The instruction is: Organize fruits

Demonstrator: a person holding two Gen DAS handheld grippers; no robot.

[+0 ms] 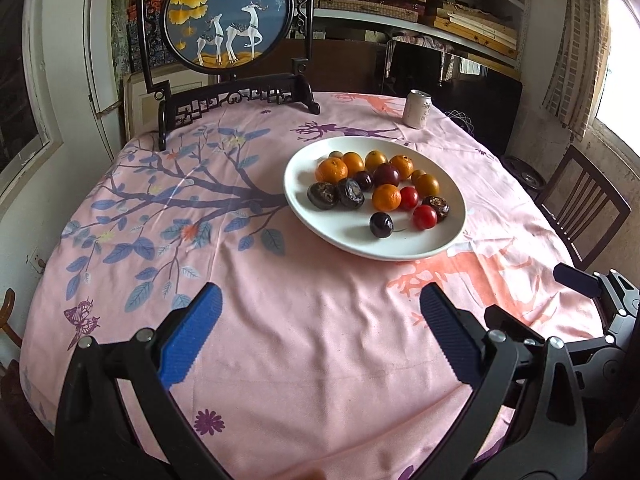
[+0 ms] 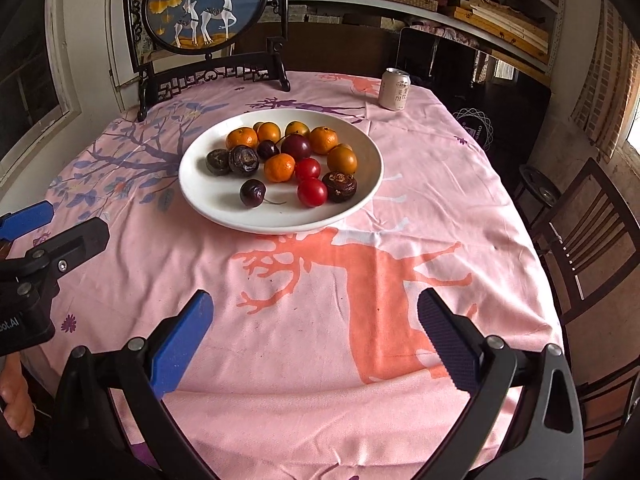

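Holding both tools low over the pink tablecloth (image 1: 304,320), you have the left gripper (image 1: 320,308) and the right gripper (image 2: 314,312) spread wide, with nothing between the fingers. The fruits sit together on the white plate (image 2: 212,196) ahead: oranges (image 2: 279,167), cherry tomatoes (image 2: 312,192), dark cherries (image 2: 253,193). A can (image 2: 395,89) stands upright behind the plate, well apart from it.

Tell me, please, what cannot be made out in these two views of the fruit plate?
- Small pale fruit, left wrist view: mostly hidden behind the oranges; kind unclear.
- Can lettering, right wrist view: too small to read.
- Round deer panel, right wrist view: top cut off by the edge.
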